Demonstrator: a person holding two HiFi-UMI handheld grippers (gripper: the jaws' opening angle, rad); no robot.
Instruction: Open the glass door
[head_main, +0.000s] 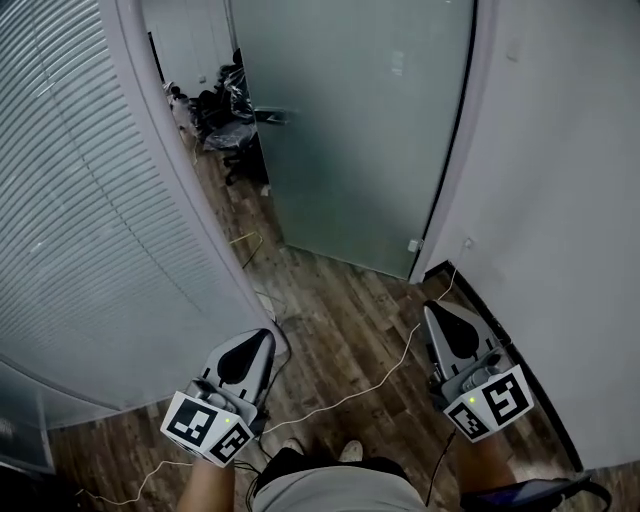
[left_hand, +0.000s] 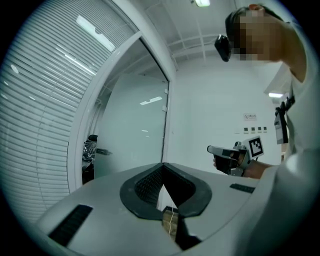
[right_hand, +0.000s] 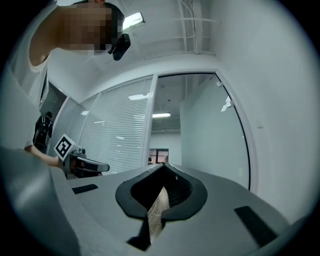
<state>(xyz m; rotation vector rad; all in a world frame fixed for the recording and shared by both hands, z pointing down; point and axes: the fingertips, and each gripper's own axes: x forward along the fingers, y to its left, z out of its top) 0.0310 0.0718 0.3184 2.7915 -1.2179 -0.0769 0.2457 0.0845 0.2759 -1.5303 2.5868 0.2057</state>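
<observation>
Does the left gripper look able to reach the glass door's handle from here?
Probably not yet: the left gripper is well short of the handle, though nothing seems to block the way.

- The glass door (head_main: 350, 130) is cut off by the head view's top edge, and its frosted pane hides whatever stands behind it.
- The door handle (head_main: 272, 116), at the door's left edge, is too small to make out its form.
- The dark heap (head_main: 222, 105) in the far room on the left is too dim to sort out (black and shiny grey, nothing more).
- The small fitting (head_main: 414, 245) at the door's lower right corner is too small to name.
- The wall label (left_hand: 250, 117) on the far wall is unreadable.
- The person's forearms (head_main: 205, 488) run off the near edge.
</observation>
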